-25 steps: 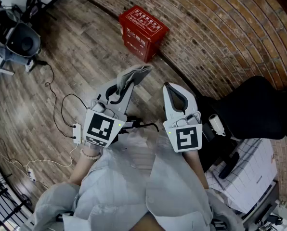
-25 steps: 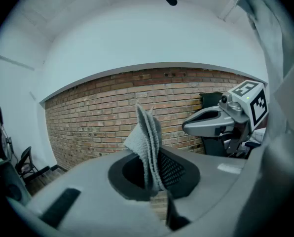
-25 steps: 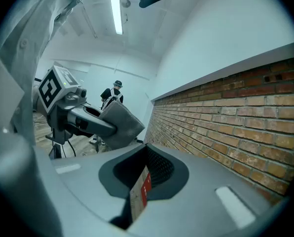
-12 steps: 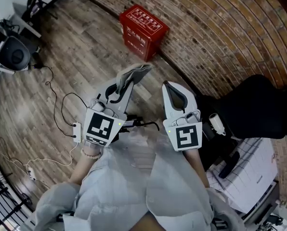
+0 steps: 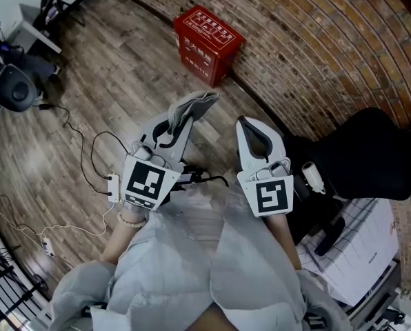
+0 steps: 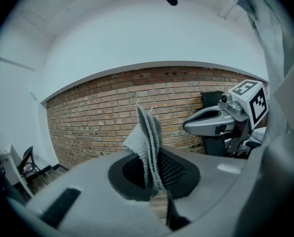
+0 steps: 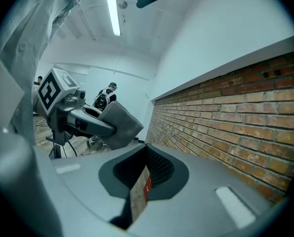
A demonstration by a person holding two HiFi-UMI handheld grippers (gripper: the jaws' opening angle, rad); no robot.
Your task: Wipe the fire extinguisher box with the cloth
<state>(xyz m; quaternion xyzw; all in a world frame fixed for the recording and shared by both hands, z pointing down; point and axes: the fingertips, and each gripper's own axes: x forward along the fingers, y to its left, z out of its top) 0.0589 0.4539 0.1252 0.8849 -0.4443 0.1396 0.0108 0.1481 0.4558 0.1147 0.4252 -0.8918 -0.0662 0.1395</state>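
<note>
Grey cloth (image 5: 194, 107) is clamped between the closed jaws of the left gripper (image 5: 180, 123), its folds sticking out past the tips. Right gripper (image 5: 252, 128) is held just to the right, jaws brought together to a thin slit, nothing gripped. Red fire extinguisher box (image 5: 209, 43) is seen far ahead on the wooden floor (image 5: 102, 81), against the brick wall (image 5: 316, 54), well apart from both grippers.
</note>
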